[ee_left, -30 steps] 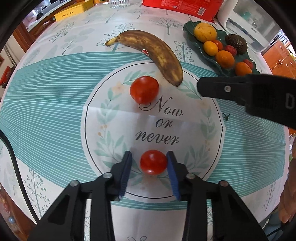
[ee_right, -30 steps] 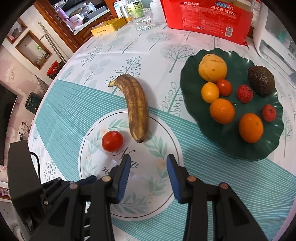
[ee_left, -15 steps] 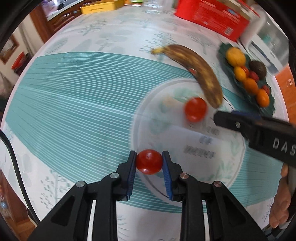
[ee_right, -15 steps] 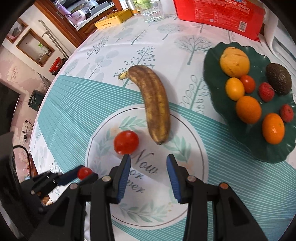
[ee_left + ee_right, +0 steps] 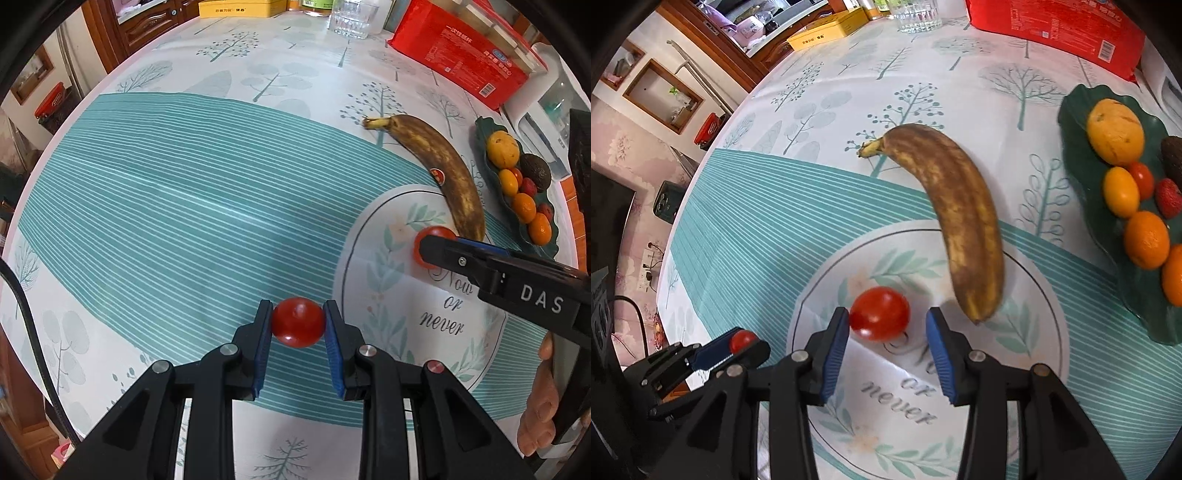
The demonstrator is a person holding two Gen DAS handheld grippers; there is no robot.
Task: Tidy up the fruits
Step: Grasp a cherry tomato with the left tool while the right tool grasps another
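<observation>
Red and round, a small tomato [image 5: 298,322] sits clamped between the blue pads of the left gripper [image 5: 298,325], held over the teal-striped part of the tablecloth [image 5: 177,206]. The right gripper [image 5: 886,325] straddles a second tomato [image 5: 880,313] that lies on the white printed circle of the cloth; its jaws have just been opening, the left pad touches or nearly touches the fruit, and the right pad stands clear of it, so nothing is gripped there. Just beyond that pad lies the tip of a brown, overripe banana [image 5: 955,218], close enough to crowd the gripper on that side. Farther right, a dark green leaf-shaped plate [image 5: 1082,192] carries a yellow-orange fruit [image 5: 1114,131], several small oranges [image 5: 1146,239], a cherry tomato, a strawberry and an avocado at the frame's edge. At the far side of the table stand a red package [image 5: 458,61], a clear glass [image 5: 351,22] and a yellow box [image 5: 242,8]. A person's fingers [image 5: 541,406] show at the right edge of the left view.
</observation>
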